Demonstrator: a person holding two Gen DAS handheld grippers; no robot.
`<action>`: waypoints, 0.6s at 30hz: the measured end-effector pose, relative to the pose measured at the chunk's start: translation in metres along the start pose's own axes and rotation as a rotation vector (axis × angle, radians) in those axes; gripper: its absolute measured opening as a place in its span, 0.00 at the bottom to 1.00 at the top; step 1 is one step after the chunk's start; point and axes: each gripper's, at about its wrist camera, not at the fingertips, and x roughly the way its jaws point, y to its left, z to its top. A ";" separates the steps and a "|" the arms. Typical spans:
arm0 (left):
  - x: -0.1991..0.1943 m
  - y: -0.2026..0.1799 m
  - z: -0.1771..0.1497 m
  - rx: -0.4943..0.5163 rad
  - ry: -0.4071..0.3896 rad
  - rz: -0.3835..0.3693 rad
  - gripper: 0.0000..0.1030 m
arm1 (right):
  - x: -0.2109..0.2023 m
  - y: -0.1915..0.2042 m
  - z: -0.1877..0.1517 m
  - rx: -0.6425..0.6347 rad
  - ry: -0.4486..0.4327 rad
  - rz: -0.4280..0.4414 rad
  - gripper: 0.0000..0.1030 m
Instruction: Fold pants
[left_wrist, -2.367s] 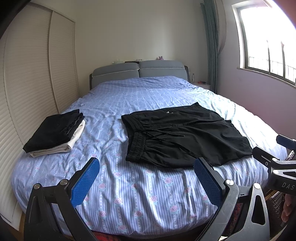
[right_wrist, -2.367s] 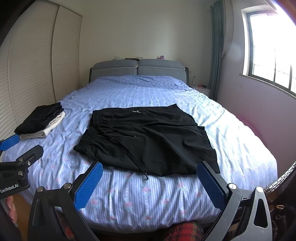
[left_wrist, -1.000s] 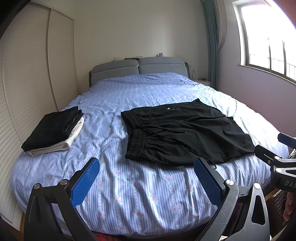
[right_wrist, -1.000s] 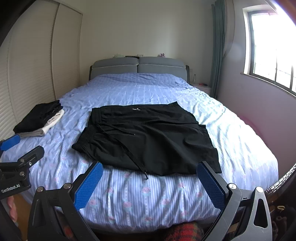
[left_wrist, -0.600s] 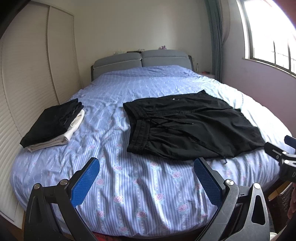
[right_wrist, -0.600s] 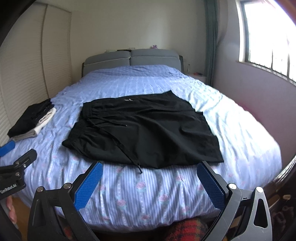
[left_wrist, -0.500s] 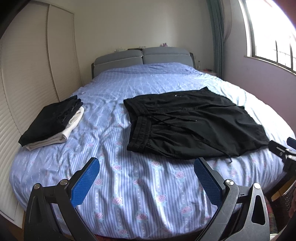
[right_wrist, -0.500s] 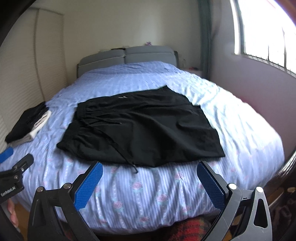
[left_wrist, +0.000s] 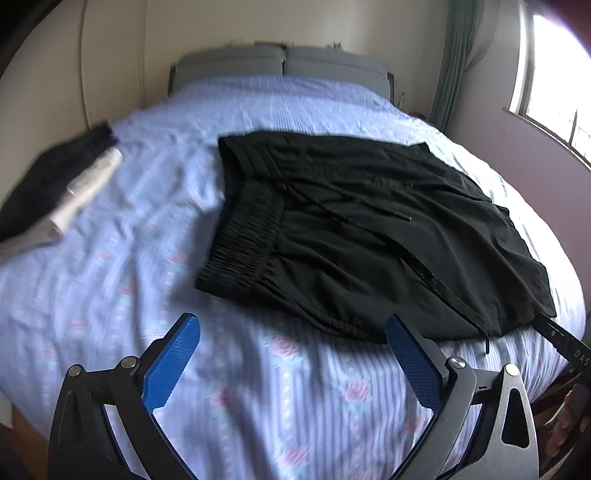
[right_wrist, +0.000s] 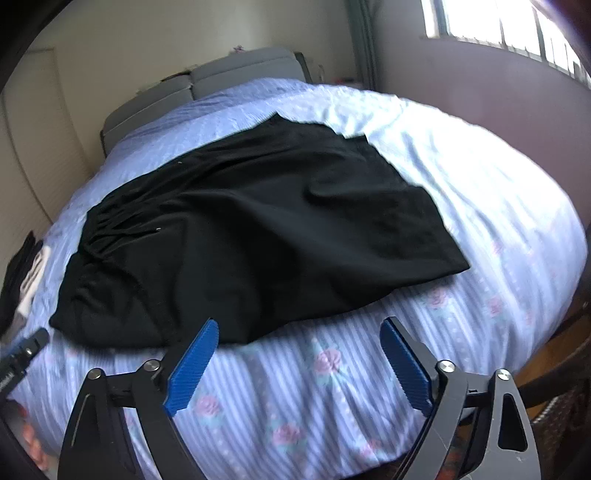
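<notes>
Black pants (left_wrist: 369, 229) lie spread flat on the bed (left_wrist: 258, 387), waistband to the left, leg hems to the right, a drawstring lying loose on top. They also show in the right wrist view (right_wrist: 258, 236). My left gripper (left_wrist: 293, 332) is open and empty, just short of the near edge below the waistband. My right gripper (right_wrist: 299, 332) is open and empty, just short of the near edge of the pants toward the leg end.
A folded stack of black and white clothes (left_wrist: 59, 195) lies at the bed's left side. A grey headboard (left_wrist: 280, 62) is at the far end. A wardrobe wall is at left, a window (left_wrist: 554, 85) and wall at right.
Both grippers have moved forward and down toward the bed, close to the near edge of the pants. The right gripper has tilted. Both stay open.
</notes>
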 end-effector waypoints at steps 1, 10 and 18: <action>0.010 0.001 0.001 -0.011 0.022 -0.003 0.98 | 0.007 -0.004 0.002 0.018 0.012 0.000 0.85; 0.064 0.004 0.005 -0.103 0.146 -0.099 0.87 | 0.057 -0.023 0.004 0.105 0.090 0.012 0.75; 0.067 0.006 0.025 -0.121 0.151 -0.138 0.22 | 0.071 -0.021 0.032 0.067 0.063 0.025 0.16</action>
